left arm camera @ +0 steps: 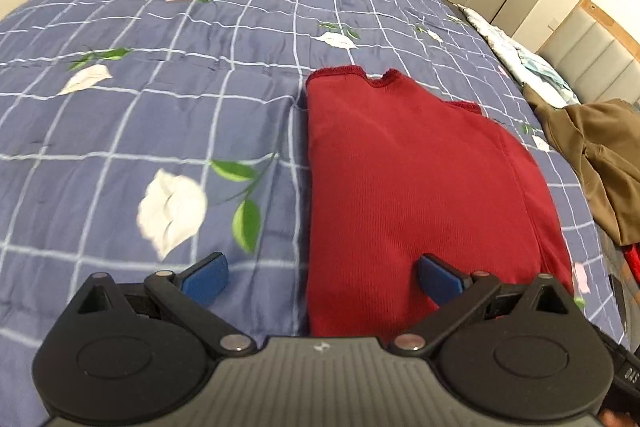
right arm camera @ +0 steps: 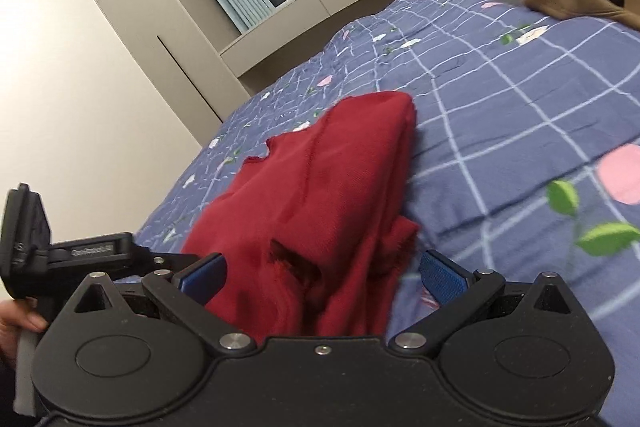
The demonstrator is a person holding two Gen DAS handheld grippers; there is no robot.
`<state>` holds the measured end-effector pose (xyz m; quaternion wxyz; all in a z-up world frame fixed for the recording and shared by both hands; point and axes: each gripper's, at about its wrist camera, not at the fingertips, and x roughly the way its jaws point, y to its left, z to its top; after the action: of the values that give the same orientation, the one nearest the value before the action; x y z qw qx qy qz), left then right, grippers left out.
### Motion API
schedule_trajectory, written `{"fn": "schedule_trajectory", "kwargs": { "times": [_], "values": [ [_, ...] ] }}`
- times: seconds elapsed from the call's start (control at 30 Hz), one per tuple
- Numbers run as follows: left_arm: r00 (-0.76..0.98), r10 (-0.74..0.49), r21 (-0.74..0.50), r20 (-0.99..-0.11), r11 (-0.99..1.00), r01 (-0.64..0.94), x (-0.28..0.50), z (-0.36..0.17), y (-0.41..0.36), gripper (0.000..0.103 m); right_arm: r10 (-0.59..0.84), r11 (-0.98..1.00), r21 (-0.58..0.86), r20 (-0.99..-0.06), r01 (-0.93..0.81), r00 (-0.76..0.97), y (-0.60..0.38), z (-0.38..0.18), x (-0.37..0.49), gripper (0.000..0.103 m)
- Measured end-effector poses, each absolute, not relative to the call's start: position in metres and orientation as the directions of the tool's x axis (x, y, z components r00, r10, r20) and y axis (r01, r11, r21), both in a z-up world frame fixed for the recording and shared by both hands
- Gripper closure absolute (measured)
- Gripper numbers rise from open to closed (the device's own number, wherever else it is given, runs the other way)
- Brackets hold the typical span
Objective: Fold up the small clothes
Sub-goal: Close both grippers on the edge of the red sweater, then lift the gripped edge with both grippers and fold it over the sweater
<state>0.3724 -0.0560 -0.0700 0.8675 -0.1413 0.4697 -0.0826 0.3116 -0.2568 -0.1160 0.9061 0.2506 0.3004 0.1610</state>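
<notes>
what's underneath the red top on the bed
The red top lies on the blue checked floral quilt, which shows all around it. Whatever sits directly beneath the fabric is covered.

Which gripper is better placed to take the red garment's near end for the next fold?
Probably the right gripper: it is open with the bunched end of the red garment between its fingers. The left gripper, also open, straddles only the garment's left edge.

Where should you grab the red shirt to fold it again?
Probably the near hem of the red shirt, coming in low from the near side. It lies folded lengthways with its neckline far away, and the open right hand-held gripper already straddles that bunched near end.
</notes>
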Motion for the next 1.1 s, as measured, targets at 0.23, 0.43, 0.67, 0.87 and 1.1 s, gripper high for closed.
{"fn": "schedule_trajectory", "kwargs": {
  "times": [0.23, 0.43, 0.67, 0.87, 1.1],
  "values": [
    [0.533, -0.323, -0.349, -0.782, 0.935, 0.053, 0.382, -0.069, -0.056, 0.002, 0.405, 0.76, 0.646, -0.39, -0.067, 0.827, -0.256, -0.121, 0.313, 0.006],
    [0.516, -0.381, -0.394, -0.767, 0.915, 0.09, 0.379, -0.065, -0.057, 0.032, 0.336, 0.792, 0.611, -0.418, -0.013, 0.844, -0.258, -0.122, 0.305, 0.027],
    [0.504, -0.359, -0.377, -0.785, 0.923, 0.069, 0.38, -0.061, -0.064, 0.048, 0.295, 0.841, 0.541, -0.45, -0.005, 0.843, -0.243, -0.12, 0.307, 0.034],
    [0.512, -0.306, -0.321, -0.803, 0.945, 0.061, 0.378, -0.052, -0.074, 0.06, 0.276, 0.858, 0.514, -0.457, -0.002, 0.845, -0.24, -0.119, 0.305, 0.044],
    [0.534, -0.254, -0.233, -0.807, 0.966, 0.109, 0.374, -0.031, -0.088, 0.077, 0.208, 0.92, 0.393, -0.451, -0.016, 0.868, -0.215, -0.098, 0.298, 0.065]
  ]
}}
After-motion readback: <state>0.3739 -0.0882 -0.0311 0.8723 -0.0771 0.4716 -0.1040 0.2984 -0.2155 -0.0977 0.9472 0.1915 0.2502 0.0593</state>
